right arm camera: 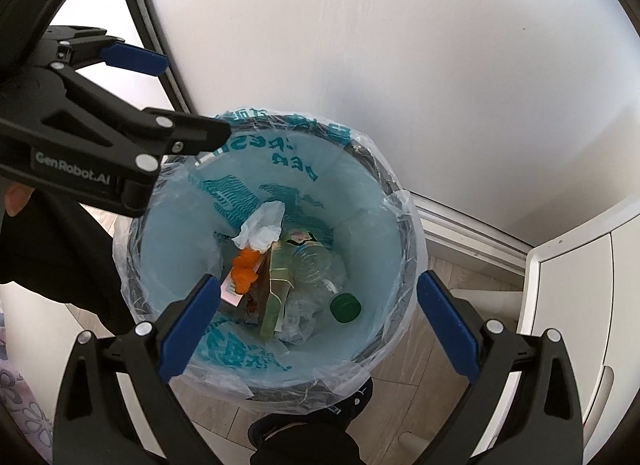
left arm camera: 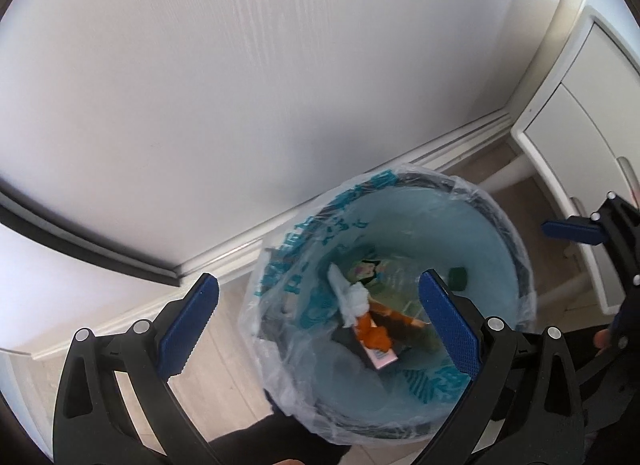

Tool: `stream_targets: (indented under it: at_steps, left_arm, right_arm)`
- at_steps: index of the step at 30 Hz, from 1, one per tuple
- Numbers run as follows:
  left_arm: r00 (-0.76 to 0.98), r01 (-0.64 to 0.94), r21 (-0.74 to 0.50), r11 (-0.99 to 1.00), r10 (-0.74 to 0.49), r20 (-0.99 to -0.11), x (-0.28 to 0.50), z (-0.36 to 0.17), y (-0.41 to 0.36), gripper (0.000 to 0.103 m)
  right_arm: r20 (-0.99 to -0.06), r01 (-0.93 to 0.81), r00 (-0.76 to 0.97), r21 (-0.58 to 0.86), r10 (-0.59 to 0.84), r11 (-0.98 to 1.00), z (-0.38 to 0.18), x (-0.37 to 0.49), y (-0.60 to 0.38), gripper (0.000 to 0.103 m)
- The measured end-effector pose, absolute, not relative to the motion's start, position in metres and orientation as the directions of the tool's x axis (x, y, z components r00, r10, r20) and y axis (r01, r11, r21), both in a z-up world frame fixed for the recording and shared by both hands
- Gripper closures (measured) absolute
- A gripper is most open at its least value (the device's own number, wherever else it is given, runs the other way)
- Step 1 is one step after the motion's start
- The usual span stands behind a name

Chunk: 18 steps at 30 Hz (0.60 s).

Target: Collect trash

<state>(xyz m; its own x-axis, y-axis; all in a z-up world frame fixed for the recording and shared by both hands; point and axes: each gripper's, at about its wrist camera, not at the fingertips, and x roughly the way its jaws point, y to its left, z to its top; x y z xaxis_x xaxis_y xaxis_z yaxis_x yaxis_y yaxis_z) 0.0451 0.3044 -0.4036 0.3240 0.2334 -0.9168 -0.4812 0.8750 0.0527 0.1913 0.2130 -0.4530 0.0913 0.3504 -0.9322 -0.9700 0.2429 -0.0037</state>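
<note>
A round trash bin (left arm camera: pixel 516 249) (right arm camera: pixel 404 221) lined with a clear bag with teal print stands on the floor by the wall. Inside lie a crumpled white tissue (right arm camera: pixel 262 229) (left arm camera: pixel 352 297), orange peel (right arm camera: pixel 245 269) (left arm camera: pixel 372 335), a green carton (right arm camera: pixel 276 285), a pink packet (left arm camera: pixel 382 359) and a clear plastic bottle with a green cap (right arm camera: pixel 345 307). My left gripper (left arm camera: pixel 318 329) is open and empty above the bin's left rim; it also shows in the right wrist view (right arm camera: pixel 188 97). My right gripper (right arm camera: pixel 318 329) is open and empty over the bin.
A white wall with a skirting board (left arm camera: pixel 240 249) runs behind the bin. A white cabinet (right arm camera: pixel 576 285) (left arm camera: pixel 580 113) stands to the right. A dark-framed door edge (right arm camera: pixel 148 25) is at left. Wood-look floor (right arm camera: pixel 400 405) lies below, with my dark shoe (right arm camera: pixel 312 421) near the bin.
</note>
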Motion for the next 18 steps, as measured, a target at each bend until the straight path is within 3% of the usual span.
stream_targets:
  at_steps: [7, 14, 18]
  left_arm:
    - [0.299, -0.452, 0.026, 0.891, 0.179, -0.937, 0.048, -0.415, 0.298, 0.006]
    - [0.349, -0.446, 0.078, 0.891, 0.254, -0.902, 0.046, -0.408, 0.292, 0.006]
    - [0.361, -0.447, 0.047, 0.893, 0.228, -0.904, 0.048, -0.407, 0.294, 0.006]
  right_arm:
    - [-0.934, -0.971, 0.083, 0.003, 0.348, 0.238, -0.455, 0.191, 0.216, 0.007]
    - [-0.933, -0.97, 0.091, -0.004, 0.347, 0.244, -0.456, 0.191, 0.216, 0.007]
    - [-0.932, -0.969, 0.088, 0.002, 0.352, 0.248, -0.454, 0.192, 0.217, 0.007]
